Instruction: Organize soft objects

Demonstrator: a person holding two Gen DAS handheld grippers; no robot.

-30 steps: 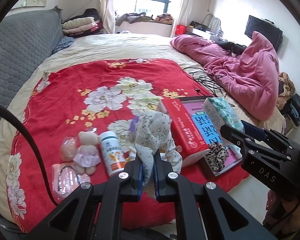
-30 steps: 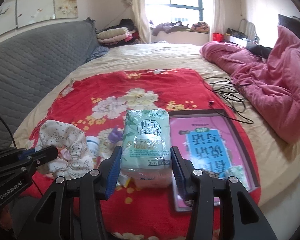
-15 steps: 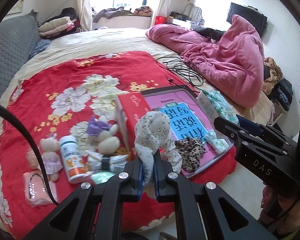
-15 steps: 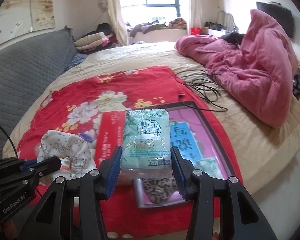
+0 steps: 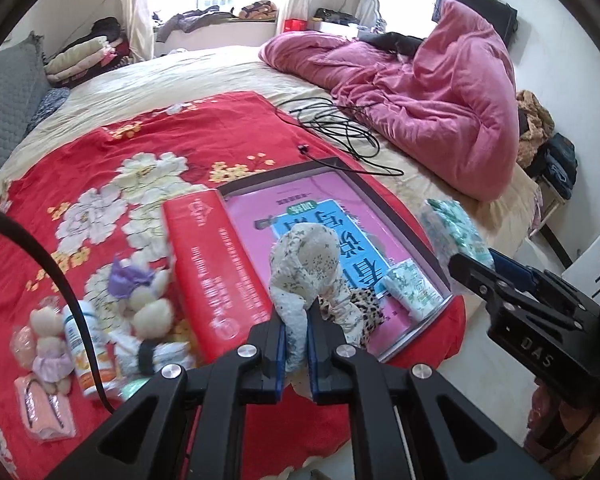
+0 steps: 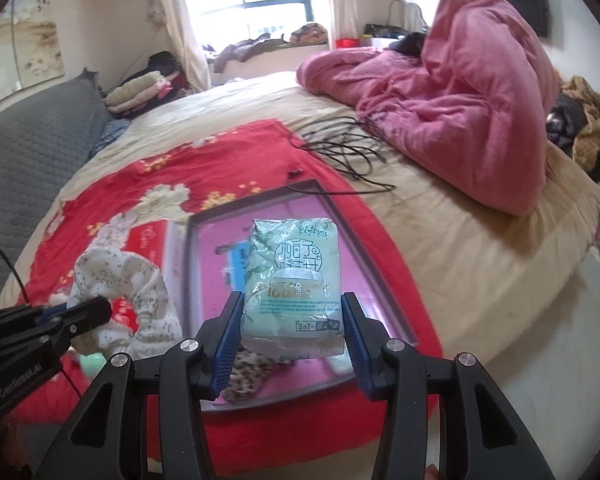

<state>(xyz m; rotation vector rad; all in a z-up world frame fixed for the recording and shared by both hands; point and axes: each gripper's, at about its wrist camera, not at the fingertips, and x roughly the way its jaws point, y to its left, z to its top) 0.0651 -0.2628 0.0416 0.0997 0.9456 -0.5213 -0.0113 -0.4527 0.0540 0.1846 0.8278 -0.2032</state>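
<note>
My left gripper (image 5: 296, 344) is shut on a cream floral scrunchie (image 5: 308, 264), which hangs above the near end of a pink box lid (image 5: 300, 208) on the red floral blanket (image 5: 112, 152). That scrunchie (image 6: 116, 280) also shows at the left of the right wrist view. My right gripper (image 6: 292, 336) is shut on a pale green tissue pack (image 6: 294, 280), held upright over the same pink lid (image 6: 348, 256). Inside the lid lie a leopard-print scrunchie (image 5: 364, 304) and a small green tissue pack (image 5: 412, 288). The right gripper's jaw tip and its pack (image 5: 456, 236) show at the right of the left wrist view.
A red box (image 5: 216, 272) lies left of the lid. Further left are plush toys (image 5: 144, 304), a white bottle (image 5: 84, 352), a small teddy (image 5: 48, 344) and a pink packet (image 5: 44, 412). Black cables (image 5: 340, 128) and a pink duvet (image 5: 432, 92) lie beyond.
Both grippers have swung rightward along the bed with their loads, from over the toys and red box to over the pink lid. Neither grip changed.
</note>
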